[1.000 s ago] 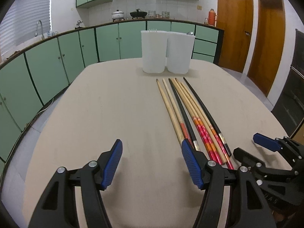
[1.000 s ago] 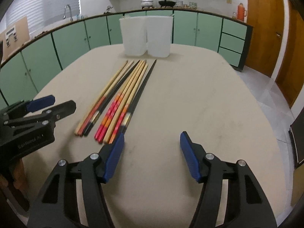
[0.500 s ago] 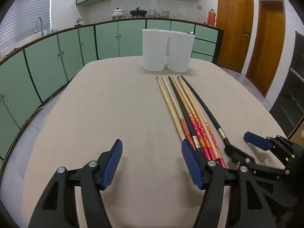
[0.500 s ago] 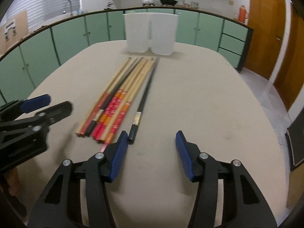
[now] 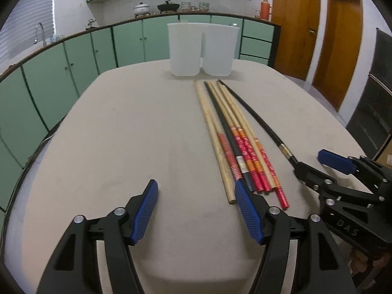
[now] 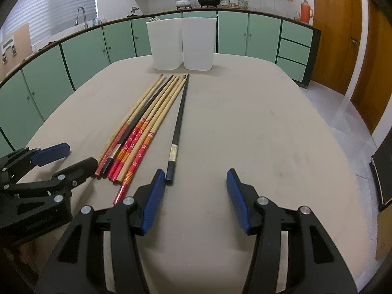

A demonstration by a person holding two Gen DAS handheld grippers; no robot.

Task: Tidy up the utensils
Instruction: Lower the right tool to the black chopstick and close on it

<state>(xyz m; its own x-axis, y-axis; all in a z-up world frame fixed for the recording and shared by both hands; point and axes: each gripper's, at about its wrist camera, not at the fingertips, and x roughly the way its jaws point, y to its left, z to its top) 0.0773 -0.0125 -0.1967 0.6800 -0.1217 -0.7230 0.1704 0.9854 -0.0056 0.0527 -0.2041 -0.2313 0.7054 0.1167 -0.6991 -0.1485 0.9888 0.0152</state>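
Observation:
Several long chopsticks [image 5: 235,132] lie side by side on the beige table [image 5: 122,134], wooden ones with red-orange ends and a black one among them; the bundle also shows in the right wrist view [image 6: 144,125]. A separate black chopstick [image 6: 177,127] lies to their right, its near end just ahead of my right gripper's left finger. It also shows in the left wrist view [image 5: 257,120]. My right gripper [image 6: 193,201] is open and empty. My left gripper [image 5: 196,210] is open and empty, left of the bundle's near ends. Two white holders [image 5: 201,49] stand at the far end.
The white holders also show in the right wrist view [image 6: 182,44]; the left one holds some utensils whose tips show at its rim. Green cabinets curve around the table's left and far sides. Wooden doors stand at the right. The table edge is close below both grippers.
The separate black chopstick has shifted right, away from the bundle. My right gripper has moved forward to its near end. Both grippers stay open.

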